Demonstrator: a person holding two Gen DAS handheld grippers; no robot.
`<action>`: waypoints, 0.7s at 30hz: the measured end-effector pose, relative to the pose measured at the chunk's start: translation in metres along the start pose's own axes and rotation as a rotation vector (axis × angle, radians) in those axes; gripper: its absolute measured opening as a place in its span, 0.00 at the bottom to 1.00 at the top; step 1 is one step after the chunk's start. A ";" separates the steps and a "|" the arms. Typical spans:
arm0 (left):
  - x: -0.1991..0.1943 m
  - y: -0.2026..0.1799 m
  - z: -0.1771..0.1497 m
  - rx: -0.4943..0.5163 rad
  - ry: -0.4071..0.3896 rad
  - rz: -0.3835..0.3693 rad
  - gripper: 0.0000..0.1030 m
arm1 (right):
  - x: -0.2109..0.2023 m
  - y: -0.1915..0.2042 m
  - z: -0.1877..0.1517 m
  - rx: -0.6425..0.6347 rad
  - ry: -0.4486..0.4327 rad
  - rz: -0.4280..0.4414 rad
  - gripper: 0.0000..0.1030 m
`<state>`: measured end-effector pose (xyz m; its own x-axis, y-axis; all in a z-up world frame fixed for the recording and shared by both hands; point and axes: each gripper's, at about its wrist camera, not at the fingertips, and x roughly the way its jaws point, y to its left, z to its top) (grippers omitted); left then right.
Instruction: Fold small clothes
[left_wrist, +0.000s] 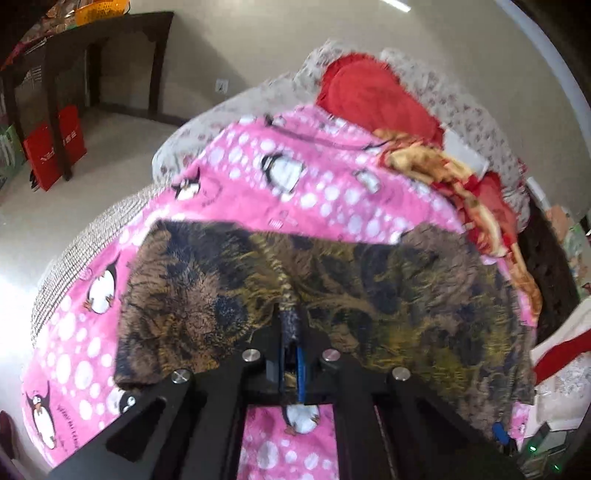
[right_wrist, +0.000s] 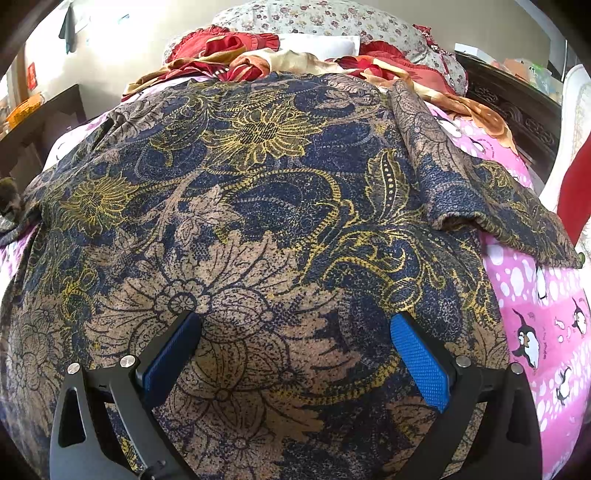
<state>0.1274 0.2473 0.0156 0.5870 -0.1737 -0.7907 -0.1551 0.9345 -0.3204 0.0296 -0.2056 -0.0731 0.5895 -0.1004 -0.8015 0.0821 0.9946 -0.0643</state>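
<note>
The garment (right_wrist: 258, 229) (floral print, navy, tan & yellow) lies spread over most of the bed, on top of a pink blanket (left_wrist: 314, 184) w/ penguins & white dots. In the right wrist view it fills nearly the whole picture; one part is folded over at about 2 o'clock, making a thick ridge that runs down toward 3 o'clock.

Left tool (left_wrist: 291, 332): jaws narrow, pinched on a bunched bit of the garment, which rises into a small peak at the tips. From that pinch the cloth fans out toward 9 and 3 o'clock, w/ its far edge running straight across the blanket. That view is blurred, so fine detail is lost.

Right tool (right_wrist: 295, 328): jaws wide, blue pads (right_wrist: 417, 362) facing each other, w/ garment beneath and nothing between them. Can't tell if the tips touch the cloth.

Farther out at 12 o'clock: a red & gold quilt (right_wrist: 236, 55) bunched at the head of the bed, plus a flowered pillow (right_wrist: 314, 18) behind it. In the left wrist view, at 10 o'clock, a dark wooden surface (left_wrist: 110, 29) stands by the wall, w/ a red bag (left_wrist: 55, 147) on the floor by its leg.
</note>
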 end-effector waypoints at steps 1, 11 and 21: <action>-0.007 -0.002 0.002 0.007 -0.010 -0.017 0.04 | 0.000 0.000 0.000 0.000 0.000 0.000 1.00; -0.077 -0.072 0.036 0.149 0.004 -0.225 0.04 | -0.049 0.048 0.057 -0.061 -0.046 0.207 0.69; -0.085 -0.118 0.008 0.220 0.112 -0.269 0.04 | -0.142 0.183 0.099 -0.539 -0.470 0.586 0.77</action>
<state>0.1025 0.1543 0.1247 0.4909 -0.4436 -0.7498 0.1743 0.8933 -0.4143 0.0404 -0.0118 0.0880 0.6939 0.5393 -0.4771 -0.6480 0.7567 -0.0871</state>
